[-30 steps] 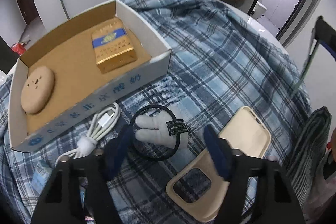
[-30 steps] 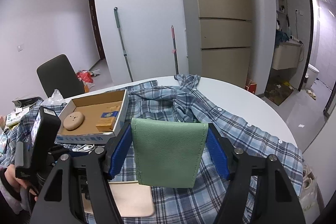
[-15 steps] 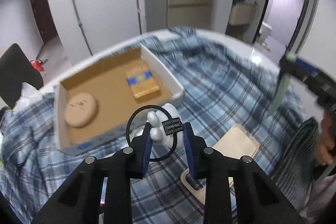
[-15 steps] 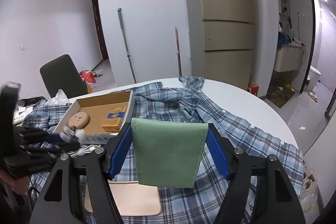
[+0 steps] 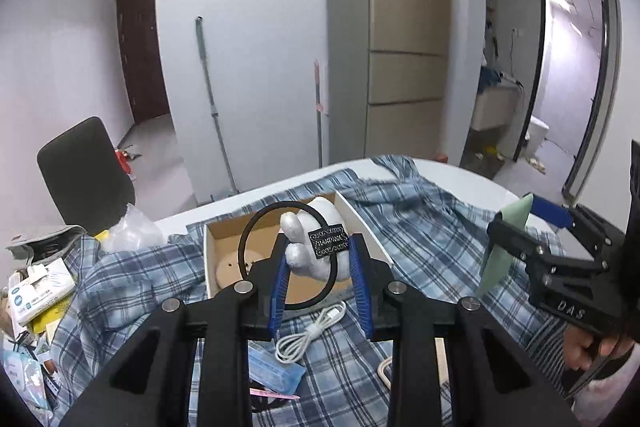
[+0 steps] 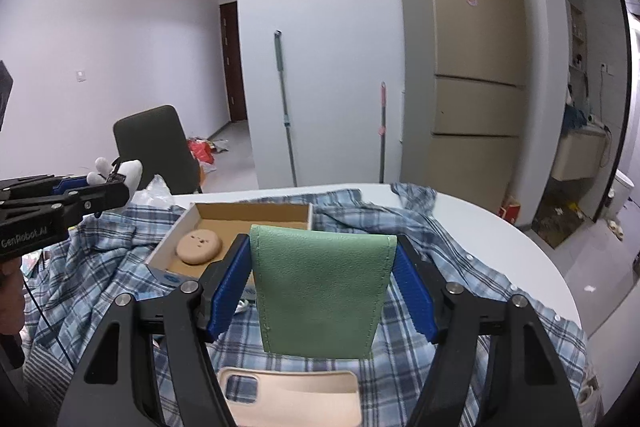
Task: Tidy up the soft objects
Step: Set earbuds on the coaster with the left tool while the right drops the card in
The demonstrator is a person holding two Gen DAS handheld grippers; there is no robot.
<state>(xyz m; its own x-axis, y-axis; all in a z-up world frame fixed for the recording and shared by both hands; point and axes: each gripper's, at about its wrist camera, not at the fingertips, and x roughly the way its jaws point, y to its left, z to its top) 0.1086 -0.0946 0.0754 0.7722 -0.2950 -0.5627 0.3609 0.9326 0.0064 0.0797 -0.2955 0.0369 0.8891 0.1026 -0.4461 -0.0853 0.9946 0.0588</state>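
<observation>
With your left gripper (image 5: 318,281) clamped on the white plush hair tie (image 5: 310,251) above the cardboard box (image 5: 374,241) (right gripper (image 6: 322,293) grips the green pouch (image 6: 320,291)), lower and release inside.

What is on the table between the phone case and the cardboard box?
A coiled white cable lies on the plaid shirt between the phone case and the cardboard box; the left wrist view shows it.
</observation>
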